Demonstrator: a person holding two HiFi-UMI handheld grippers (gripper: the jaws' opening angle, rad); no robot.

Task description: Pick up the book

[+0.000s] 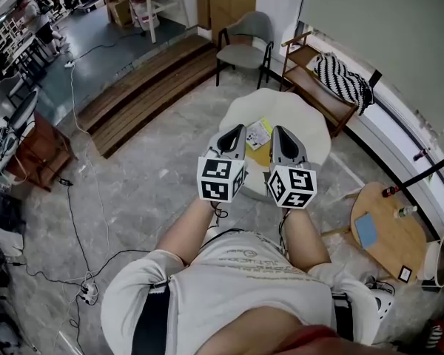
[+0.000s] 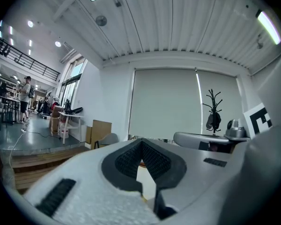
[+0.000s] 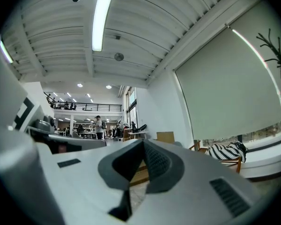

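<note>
Book (image 1: 259,133) – yellow cover with a paler patch – lies flat on the round white counter (image 1: 305,117), on the part of the counter nearest the person.

Left gripper (image 1: 240,129) is held level, and in the head view it sits just left of the book with its tip overlapping the book's left edge. The left gripper view shows its fingers (image 2: 124,162) brought together, with the tips meeting and nothing clamped between the ribbed pads.

Right gripper (image 1: 277,130) is held level just right of the book and parallel to the left gripper; only a narrow strip of book shows between the two. The right gripper view shows its fingers (image 3: 158,161) likewise drawn together at the tips, with nothing between them.

The marker cubes (image 1: 222,178) face the person, on the near side of the book. No view shows whether either gripper touches the book.

Beyond the book stands a grey chair (image 1: 246,35). Beyond it and to the right, a striped cushion (image 1: 342,78) rests on a wooden rack (image 1: 311,87).
</note>
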